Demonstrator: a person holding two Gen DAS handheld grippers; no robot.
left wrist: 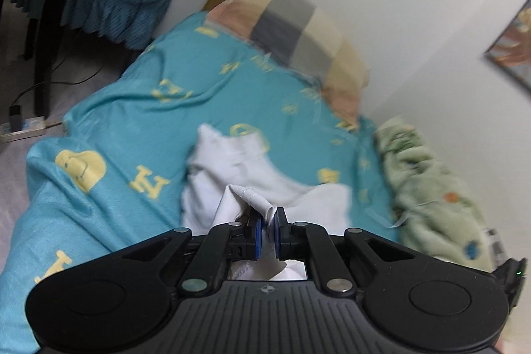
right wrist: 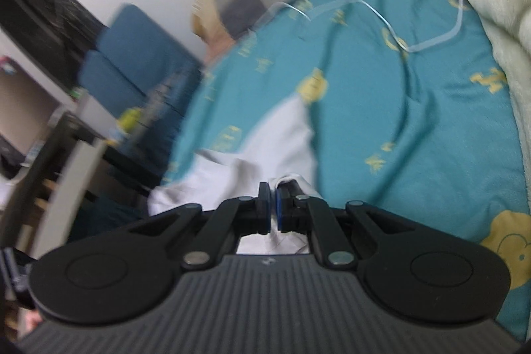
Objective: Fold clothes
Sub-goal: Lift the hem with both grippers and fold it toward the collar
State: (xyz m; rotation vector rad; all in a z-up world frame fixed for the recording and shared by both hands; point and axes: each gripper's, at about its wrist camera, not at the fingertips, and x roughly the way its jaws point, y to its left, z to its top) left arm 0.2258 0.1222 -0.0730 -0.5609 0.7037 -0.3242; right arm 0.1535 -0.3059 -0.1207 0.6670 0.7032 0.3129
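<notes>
A white garment (left wrist: 232,161) lies spread on a teal bed sheet (left wrist: 139,108) with yellow prints. My left gripper (left wrist: 268,218) is shut on a bunched hem of the white garment, which pokes up between the blue pads. In the right wrist view the same white garment (right wrist: 265,148) stretches away across the teal sheet (right wrist: 381,108). My right gripper (right wrist: 271,203) is shut on another edge of it, a small fold of cloth showing at the pads. Both grippers sit low over the bed.
A checked pillow (left wrist: 292,22) lies at the head of the bed against the white wall. A pale green fleece blanket (left wrist: 431,188) is heaped along the right side. A thin clear cord (right wrist: 431,35) curls on the sheet. Blue furniture (right wrist: 132,65) and a dark desk stand left.
</notes>
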